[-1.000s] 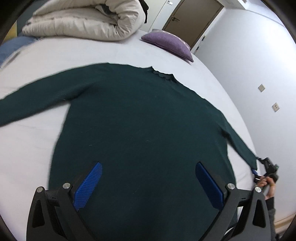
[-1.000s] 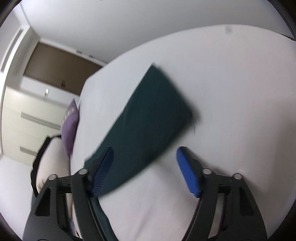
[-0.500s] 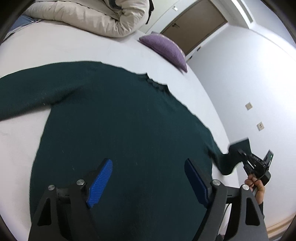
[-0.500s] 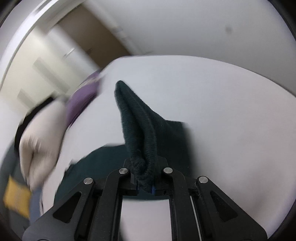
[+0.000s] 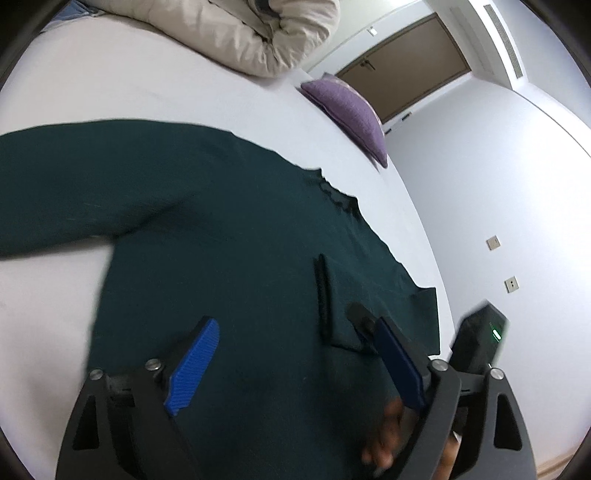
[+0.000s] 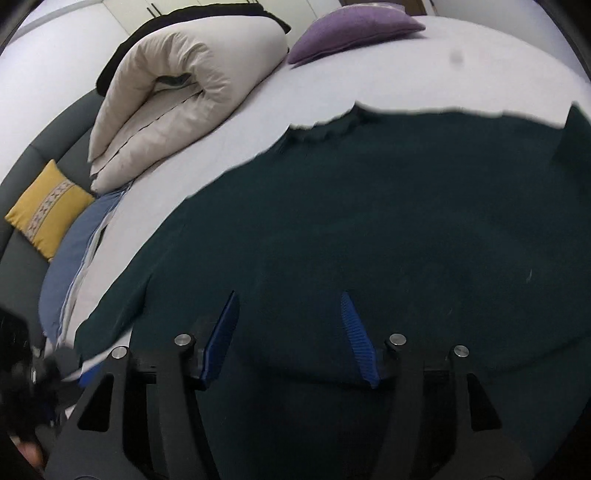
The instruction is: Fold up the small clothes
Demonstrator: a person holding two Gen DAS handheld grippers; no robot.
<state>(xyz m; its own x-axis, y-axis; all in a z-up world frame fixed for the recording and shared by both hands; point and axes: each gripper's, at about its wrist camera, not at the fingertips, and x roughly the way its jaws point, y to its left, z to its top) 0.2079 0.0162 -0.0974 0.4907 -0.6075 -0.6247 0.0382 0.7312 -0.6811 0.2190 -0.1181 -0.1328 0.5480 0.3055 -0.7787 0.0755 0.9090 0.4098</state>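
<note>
A dark green sweater (image 5: pixel 207 236) lies flat on the white bed (image 5: pixel 110 85), neck toward the pillows. Its right sleeve (image 5: pixel 343 306) is folded in over the body, cuff edge near the middle. Its left sleeve (image 5: pixel 55 173) stretches out to the left. My left gripper (image 5: pixel 295 354) is open and empty just above the sweater's lower body. My right gripper (image 6: pixel 291 332) is open and empty over the sweater (image 6: pixel 406 221); it also shows in the left wrist view (image 5: pixel 476 343), by the folded sleeve.
A rolled beige duvet (image 6: pixel 177 85) and a purple pillow (image 6: pixel 351 26) lie at the head of the bed. A yellow cushion (image 6: pixel 44 210) and blue bedding (image 6: pixel 74 251) sit at the left. A wall (image 5: pixel 498 184) borders the bed's right side.
My right gripper carried the right sleeve over onto the sweater's body and let it go; its jaws went from shut on the cuff to open. My left gripper stayed open and shifted slightly.
</note>
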